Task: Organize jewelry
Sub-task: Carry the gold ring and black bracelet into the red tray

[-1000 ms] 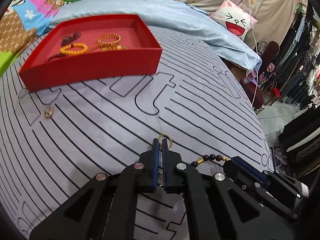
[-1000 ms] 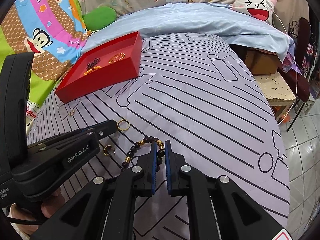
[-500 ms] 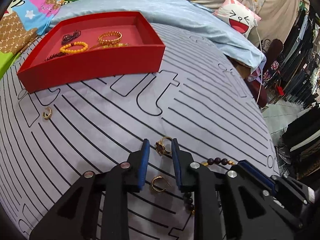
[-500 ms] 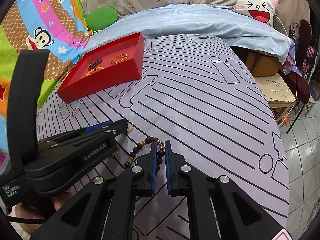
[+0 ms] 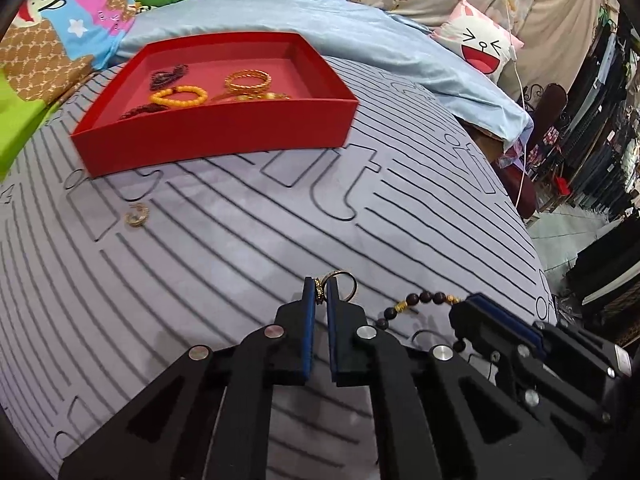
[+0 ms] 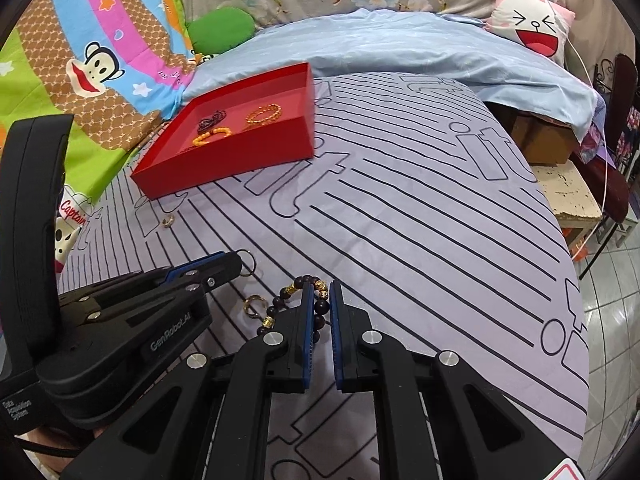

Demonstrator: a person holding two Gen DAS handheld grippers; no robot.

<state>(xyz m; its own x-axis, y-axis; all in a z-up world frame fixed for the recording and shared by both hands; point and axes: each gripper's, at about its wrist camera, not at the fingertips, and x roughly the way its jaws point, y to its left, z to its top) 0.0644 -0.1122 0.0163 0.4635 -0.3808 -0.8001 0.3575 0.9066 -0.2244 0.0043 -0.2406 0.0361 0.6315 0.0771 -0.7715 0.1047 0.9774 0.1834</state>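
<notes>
On the striped sheet, my left gripper [image 5: 320,286] is closing its jaws on a gold ring [image 5: 340,273], and the pads pinch its ornate part. In the right wrist view the left gripper [image 6: 236,265] shows at the left with the ring [image 6: 249,263] at its tip. My right gripper [image 6: 320,293] is shut on a dark bead bracelet [image 6: 287,290] with gold beads, which trails left onto the sheet. A red tray [image 5: 216,132] farther back holds an orange bead bracelet [image 5: 179,95], a gold bangle [image 5: 248,80] and dark beads.
A gold hoop earring [image 6: 254,305] lies on the sheet between the two grippers. Another small gold earring [image 5: 137,216] lies in front of the tray's left corner. A blue blanket [image 5: 360,36] and cushions sit behind the tray. The bed's edge drops off at the right.
My left gripper opened, left the hoop earring on the sheet, shifted forward and closed on the gold ring. The right gripper stayed shut on the bracelet.
</notes>
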